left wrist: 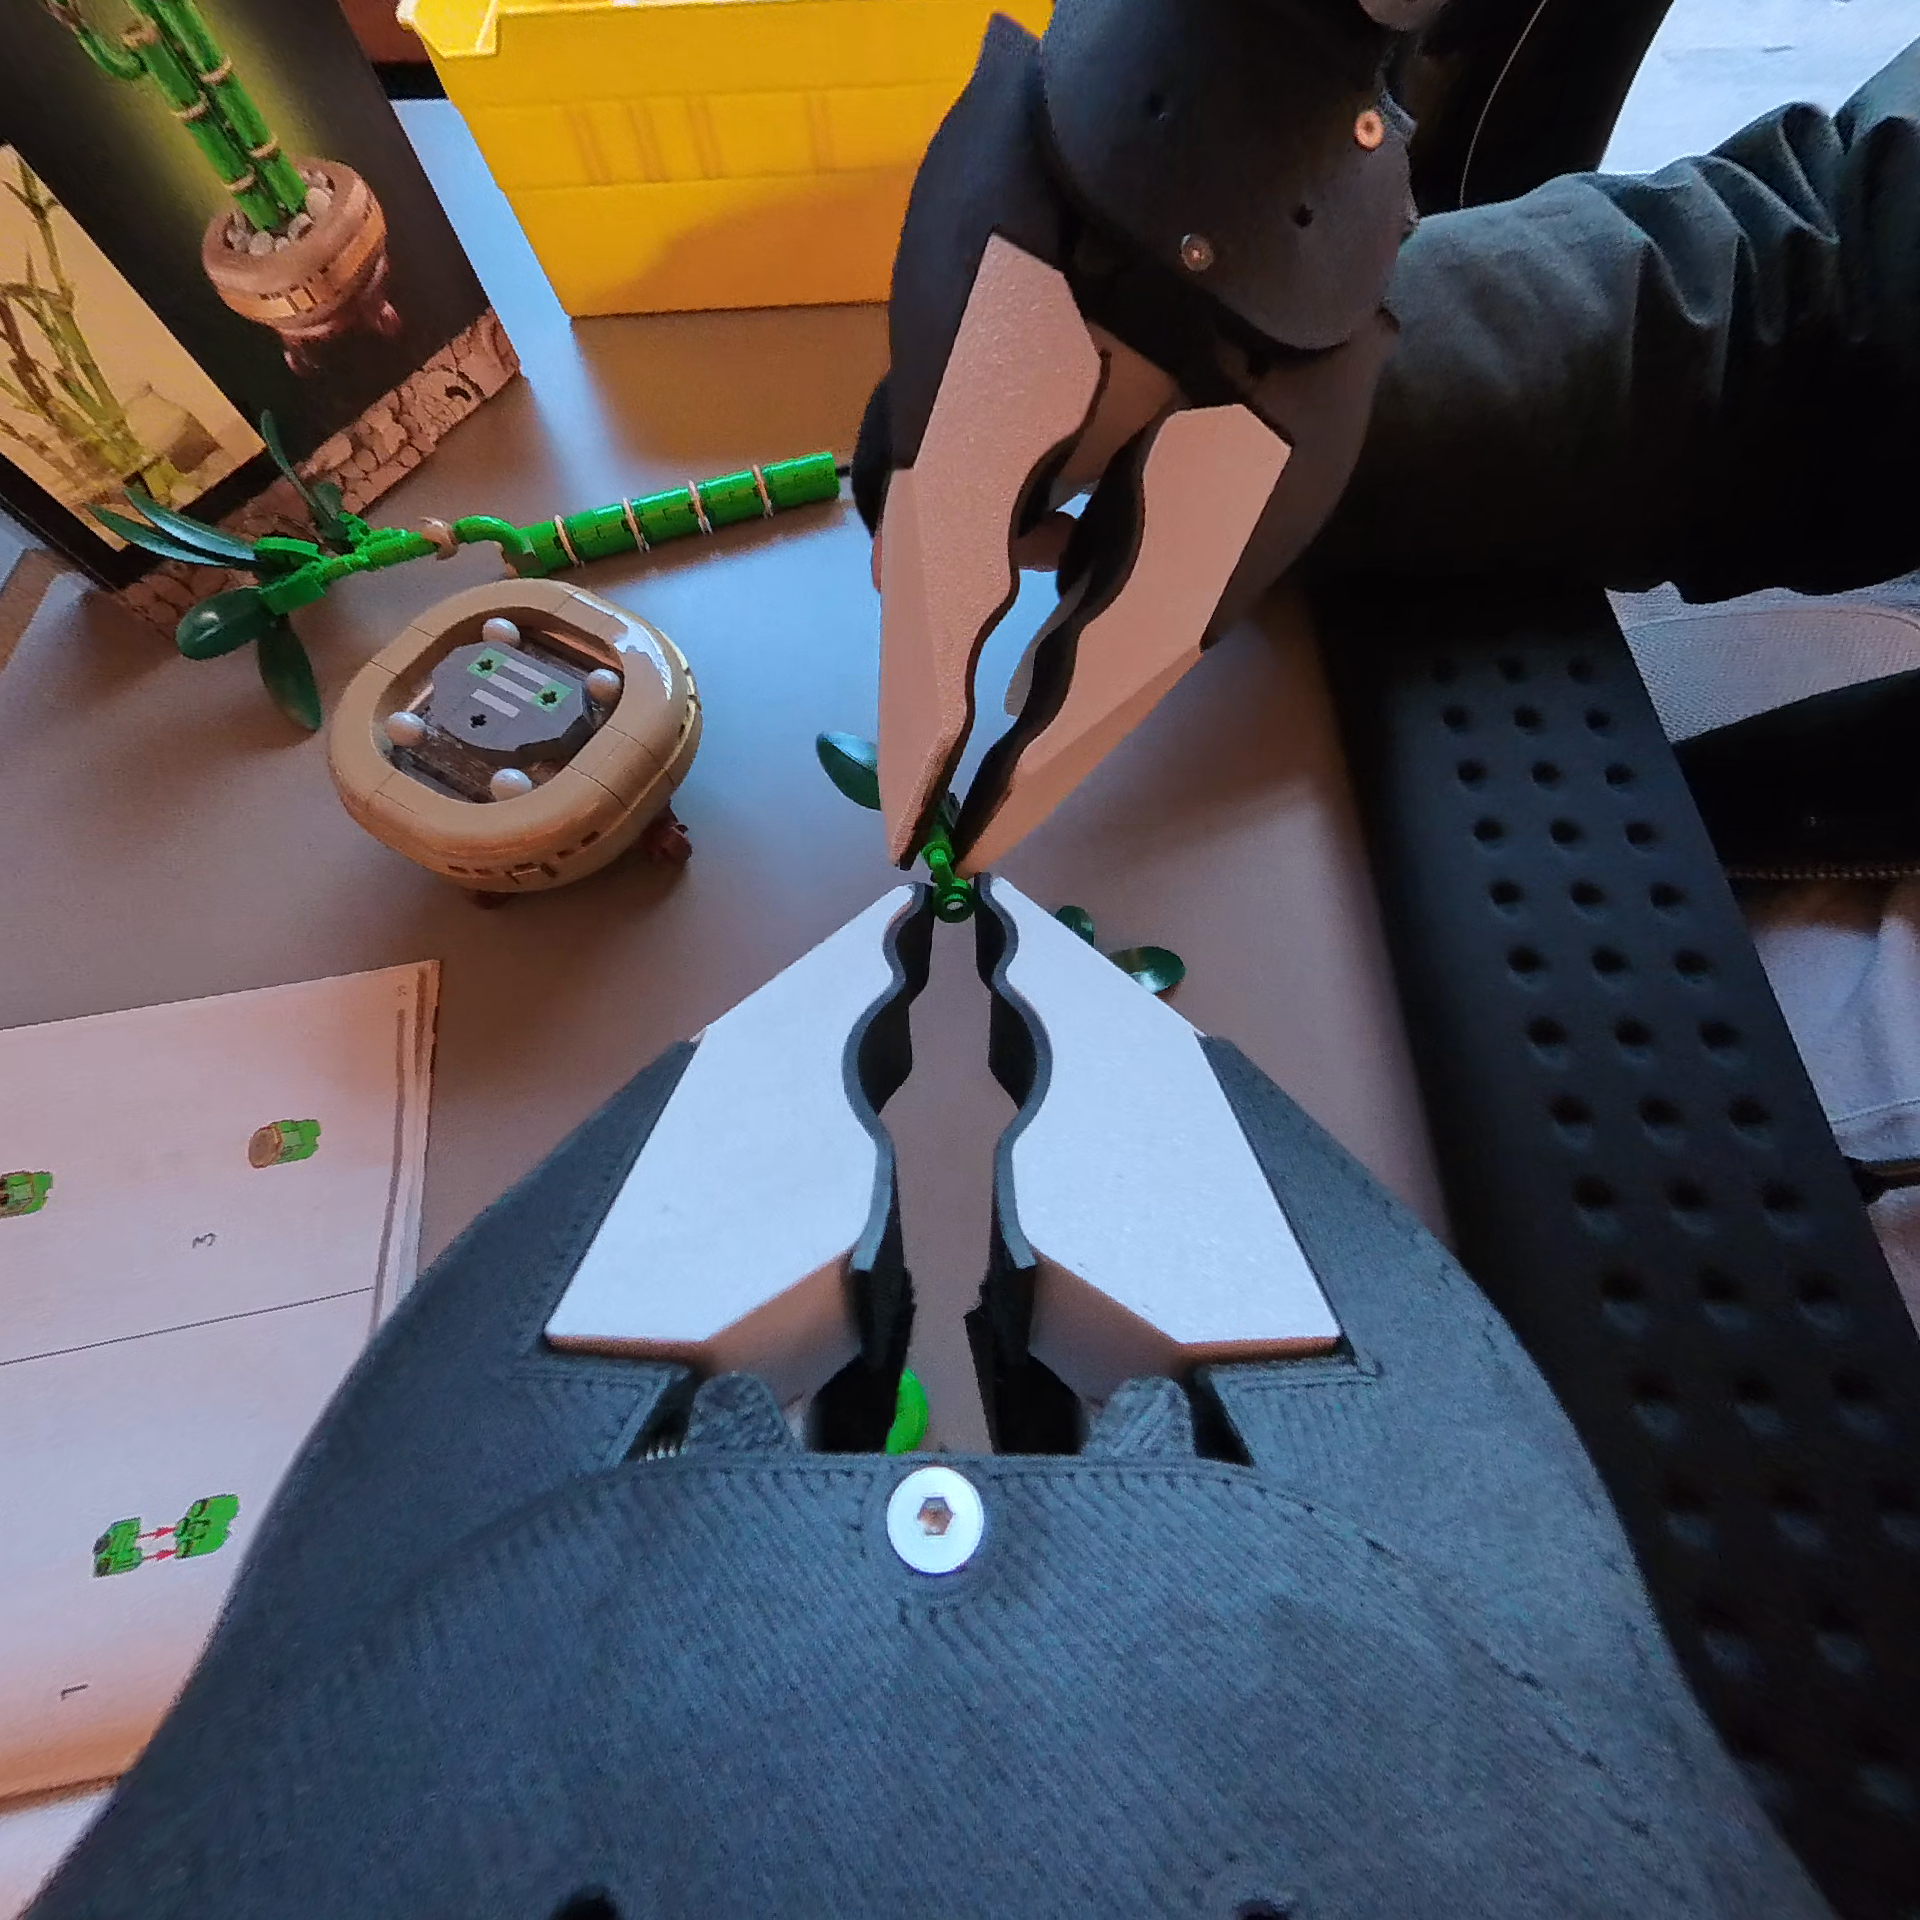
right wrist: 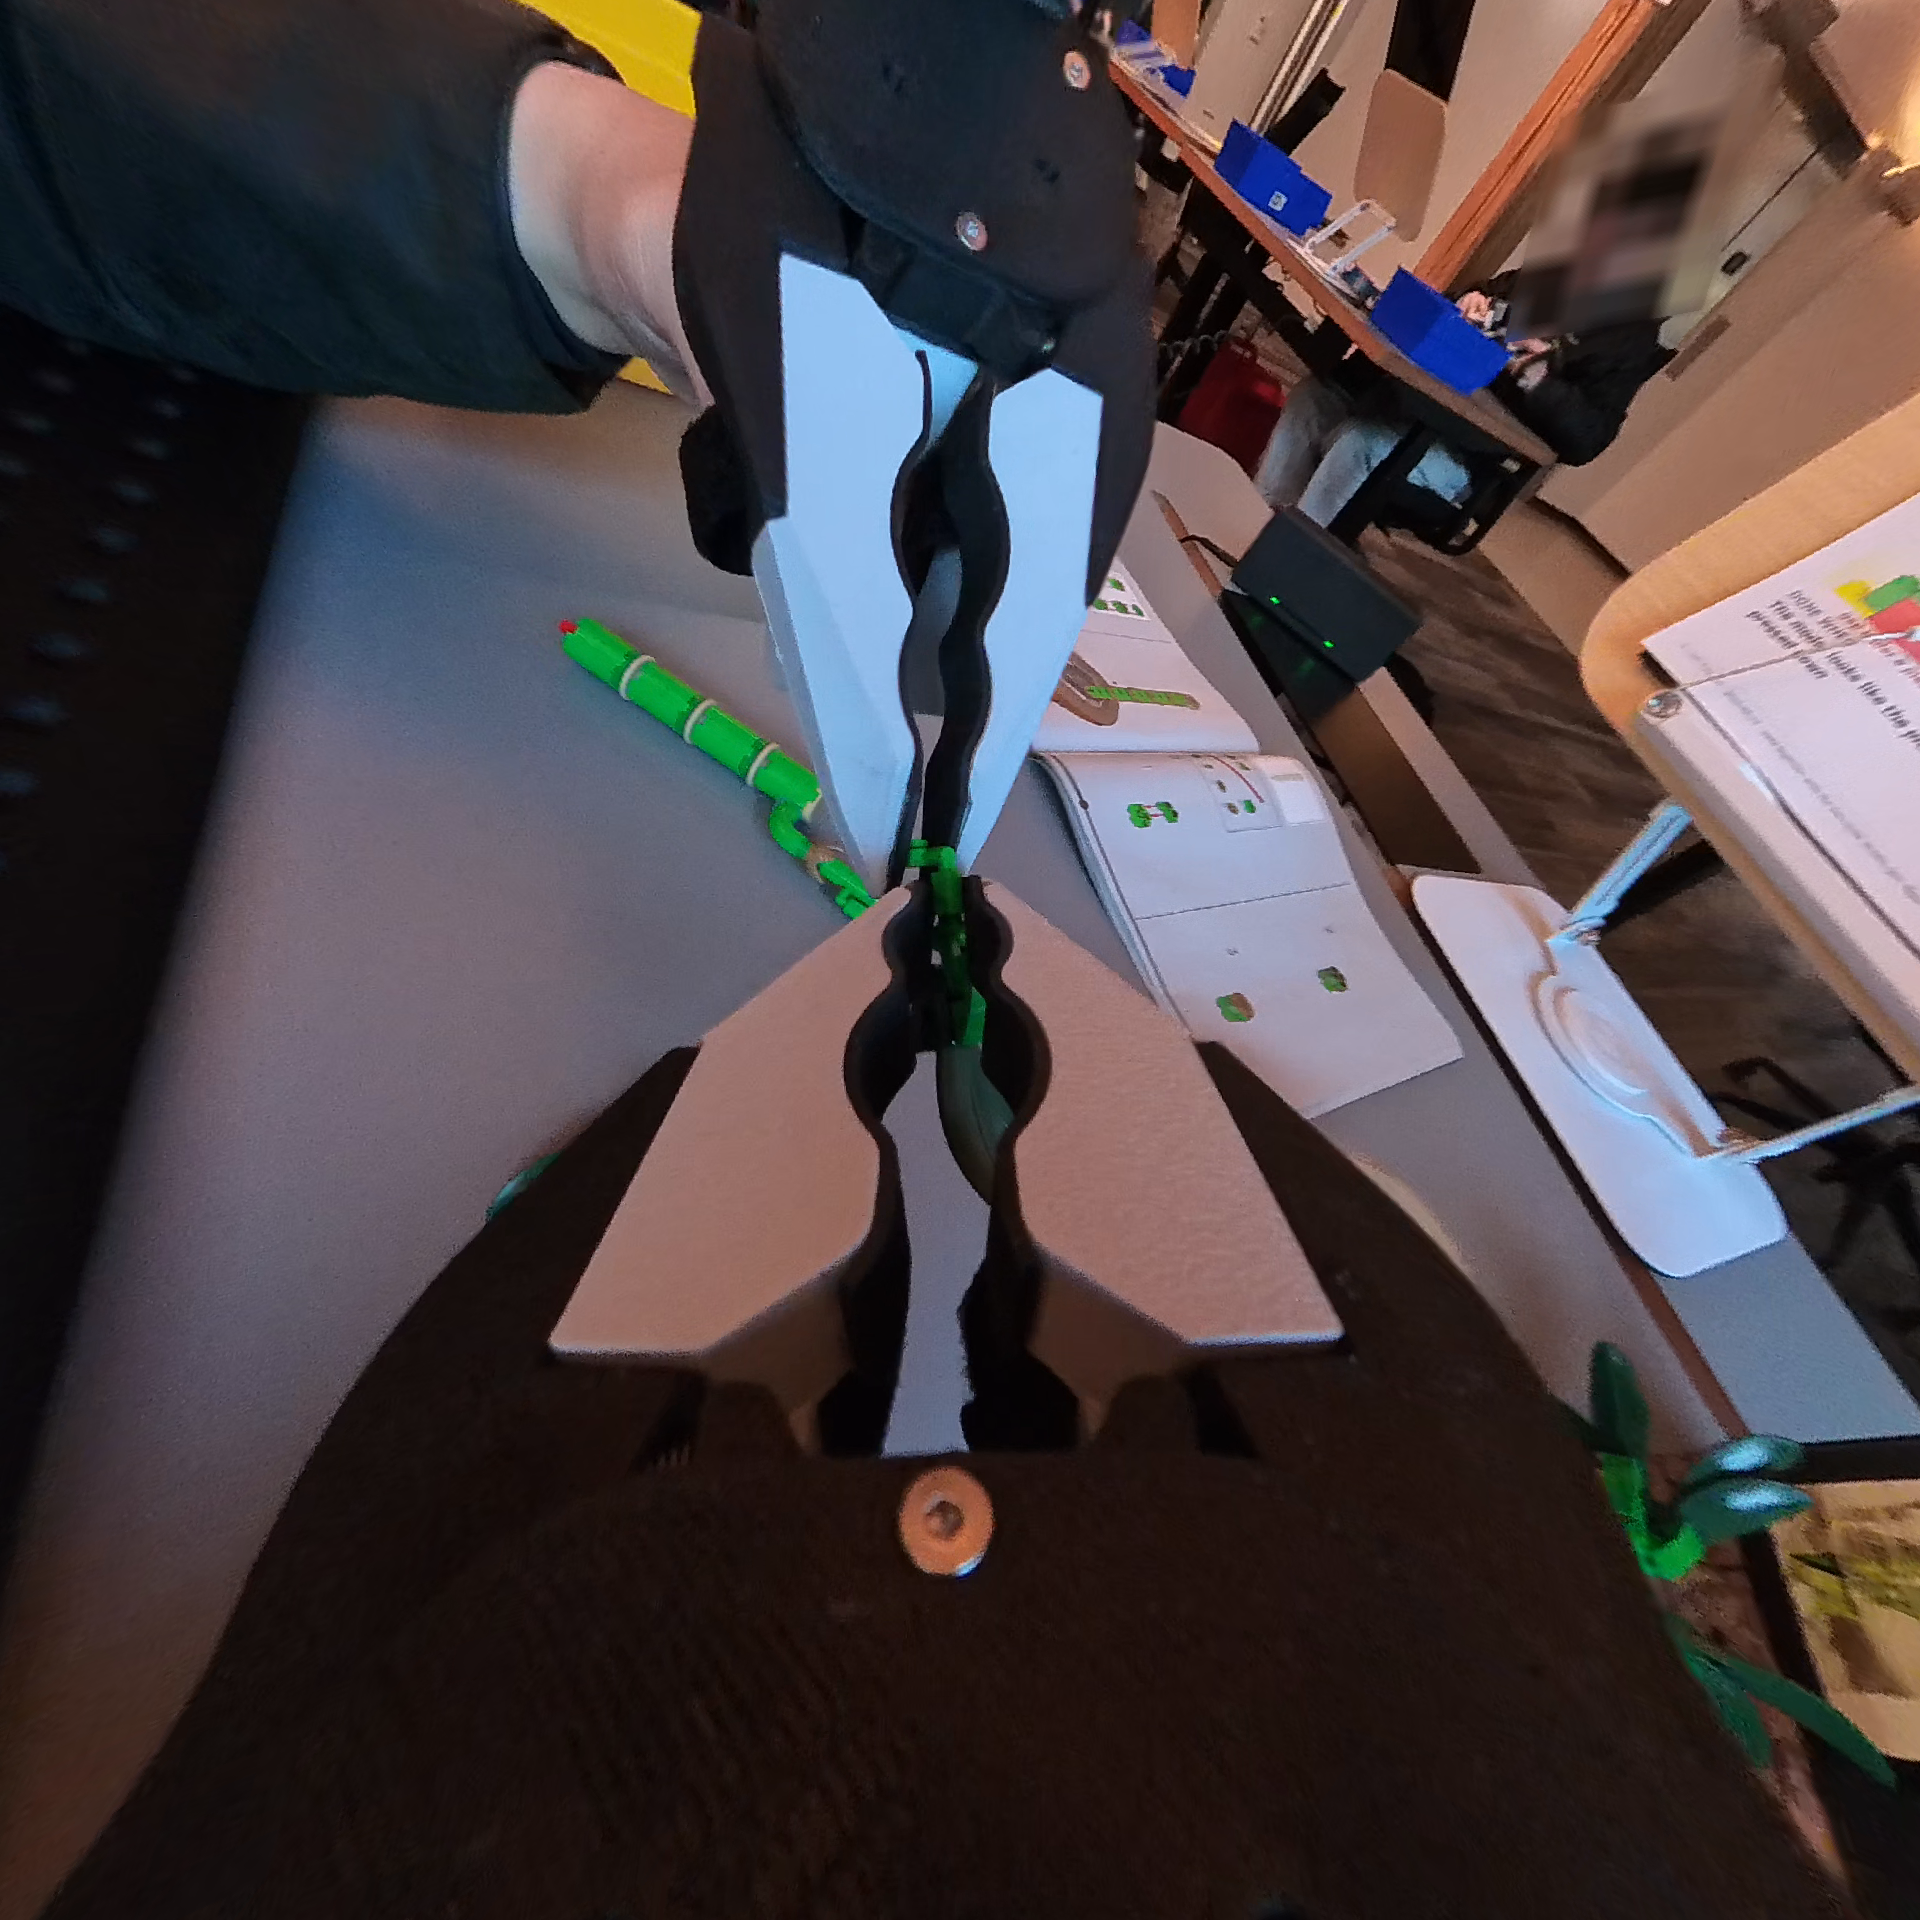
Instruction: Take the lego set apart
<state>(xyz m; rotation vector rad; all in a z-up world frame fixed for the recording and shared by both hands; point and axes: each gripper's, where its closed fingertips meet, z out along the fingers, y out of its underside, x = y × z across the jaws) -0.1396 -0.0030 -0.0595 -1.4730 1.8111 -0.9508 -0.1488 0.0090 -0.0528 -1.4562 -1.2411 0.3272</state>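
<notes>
A small green leaf stem (left wrist: 950, 891) is held between both grippers above the table. My left gripper (left wrist: 948, 902) is shut on its near end. My right gripper (left wrist: 933, 854) comes down from above, tip to tip with the left, and is shut on the other end. In the right wrist view the stem (right wrist: 948, 935) and a dark green leaf (right wrist: 971, 1117) lie between my right gripper's (right wrist: 940, 896) fingers, and the left gripper (right wrist: 925, 864) meets it from above. The tan pot base (left wrist: 509, 727) and a long bamboo stalk (left wrist: 644, 520) lie on the table to the left.
A yellow bin (left wrist: 707, 166) and the set's box (left wrist: 208, 291) stand at the back. An open instruction booklet (left wrist: 197, 1299) lies at the near left. Loose leaves (left wrist: 1143, 966) lie on the table. A black perforated chair (left wrist: 1621, 1039) is at the right edge. My two grippers' fingertips are within a few centimetres of each other.
</notes>
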